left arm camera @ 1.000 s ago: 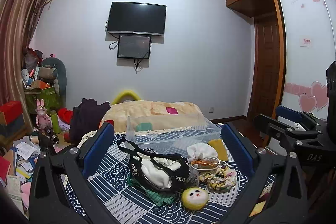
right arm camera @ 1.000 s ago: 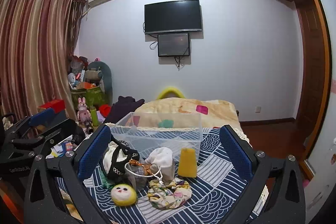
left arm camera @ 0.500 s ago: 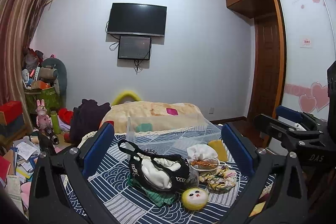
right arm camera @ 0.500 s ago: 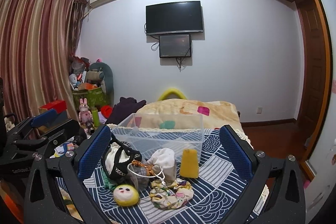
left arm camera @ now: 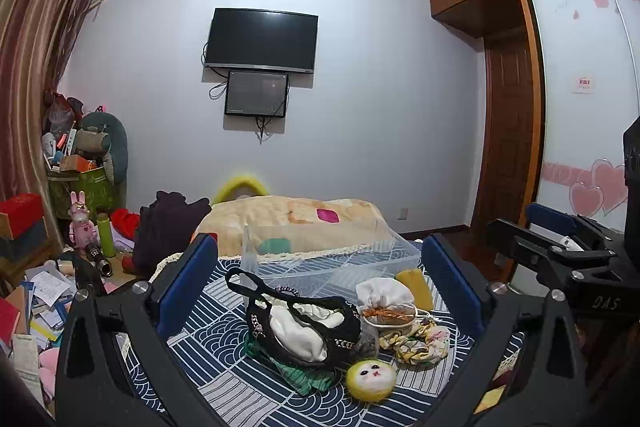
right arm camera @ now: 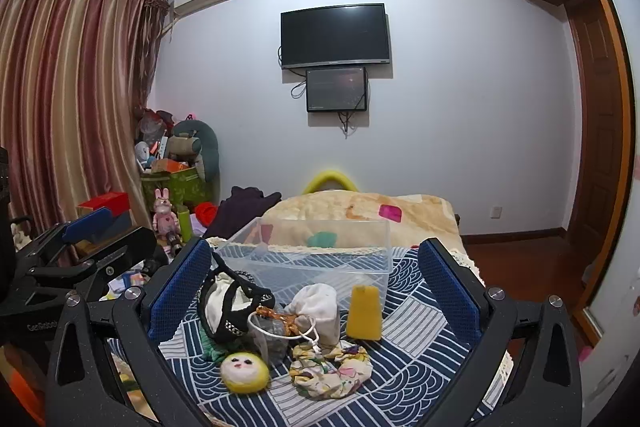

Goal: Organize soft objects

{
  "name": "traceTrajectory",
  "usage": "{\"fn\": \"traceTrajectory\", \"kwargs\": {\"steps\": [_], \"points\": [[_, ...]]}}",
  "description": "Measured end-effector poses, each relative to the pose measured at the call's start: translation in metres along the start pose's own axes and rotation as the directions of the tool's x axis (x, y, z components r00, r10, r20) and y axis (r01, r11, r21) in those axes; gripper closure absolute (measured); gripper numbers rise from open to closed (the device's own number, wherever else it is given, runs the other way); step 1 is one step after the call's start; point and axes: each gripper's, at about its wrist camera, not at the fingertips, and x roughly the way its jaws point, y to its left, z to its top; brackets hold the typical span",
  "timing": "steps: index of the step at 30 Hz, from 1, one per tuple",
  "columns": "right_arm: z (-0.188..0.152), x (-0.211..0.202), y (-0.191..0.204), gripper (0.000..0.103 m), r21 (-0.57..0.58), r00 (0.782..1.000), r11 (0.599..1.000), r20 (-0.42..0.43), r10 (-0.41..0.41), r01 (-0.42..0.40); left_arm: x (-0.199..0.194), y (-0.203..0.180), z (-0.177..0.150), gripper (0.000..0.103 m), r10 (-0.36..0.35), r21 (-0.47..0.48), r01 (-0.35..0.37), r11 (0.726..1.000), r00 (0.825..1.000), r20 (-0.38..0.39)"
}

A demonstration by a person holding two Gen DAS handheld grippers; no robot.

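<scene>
Both my tongs stand wide and hold nothing. The left tongs [left arm camera: 320, 279] frame the heap on the patterned cloth [left arm camera: 224, 339]: the black bag [left arm camera: 304, 323] with white cloth inside sits between the fingers, left of centre, the white pouch [left arm camera: 384, 297] to its right, the yellow block [left arm camera: 416, 287] just beyond the pouch near the right finger. Nearest me lie the yellow doll [left arm camera: 371, 381] and the floral scrunchie [left arm camera: 416, 341]. The clear box [left arm camera: 320, 255] stands behind them all.

From the right tongs [right arm camera: 316, 275] the same heap sits lower left; the bag [right arm camera: 232, 311] is close to my left finger, the block [right arm camera: 364, 313] upright at centre, apart from the pouch [right arm camera: 320, 307]. Here I see the box [right arm camera: 312, 251] from its end, and the doll [right arm camera: 245, 373] left of the scrunchie [right arm camera: 330, 371].

Only the left view shows the right tongs off to its right; only the right view shows the left tongs and the curtain [right arm camera: 68, 99] at its left.
</scene>
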Motion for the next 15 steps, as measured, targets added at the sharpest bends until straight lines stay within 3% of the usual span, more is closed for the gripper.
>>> {"fn": "traceTrajectory", "kwargs": {"steps": [15], "points": [[-0.0003, -0.0012, 0.0028, 0.000, 0.001, 1.000, 1.000, 0.009, 0.008, -0.008, -0.0018, 0.0008, 0.0009, 0.000, -0.002, -0.008, 0.002, 1.000, 1.000, 0.007]]}}
